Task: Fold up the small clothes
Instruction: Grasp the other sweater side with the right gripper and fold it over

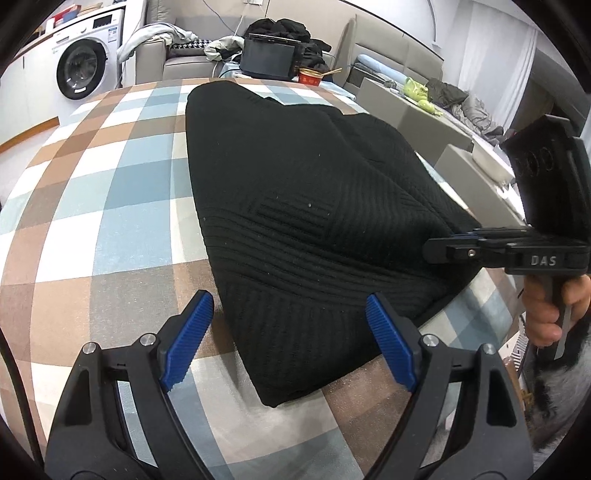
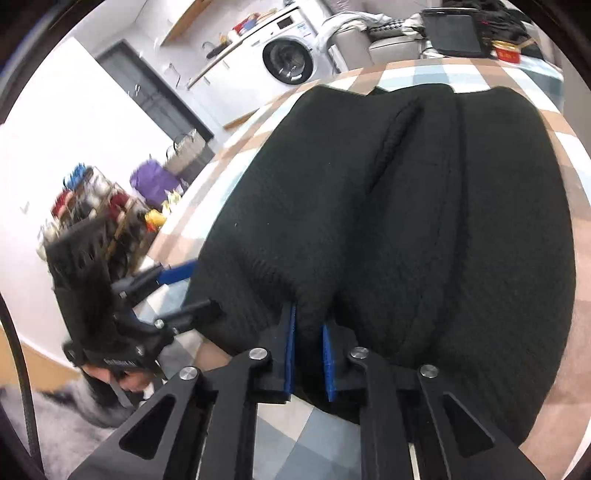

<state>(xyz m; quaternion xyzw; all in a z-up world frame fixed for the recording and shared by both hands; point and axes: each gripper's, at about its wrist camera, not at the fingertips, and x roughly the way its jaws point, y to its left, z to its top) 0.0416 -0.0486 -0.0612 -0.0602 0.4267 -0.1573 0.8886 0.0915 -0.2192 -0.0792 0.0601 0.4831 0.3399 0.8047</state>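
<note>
A black knitted garment (image 1: 295, 206) lies folded on the checked tablecloth (image 1: 110, 206). My left gripper (image 1: 290, 325) is open, its blue pads either side of the garment's near corner, holding nothing. My right gripper (image 1: 443, 247) comes in from the right at the garment's right edge. In the right wrist view the right gripper (image 2: 308, 325) is shut on a raised fold of the garment (image 2: 406, 221). The left gripper (image 2: 184, 288) shows open at the left edge of the cloth.
A washing machine (image 1: 83, 70) stands at the back left. A sofa with piled clothes (image 1: 280, 33), a dark box (image 1: 271, 57) and a red bowl (image 1: 309, 76) lie beyond the table. Grey furniture (image 1: 424, 122) stands to the right. A cluttered rack (image 2: 92, 206) stands left.
</note>
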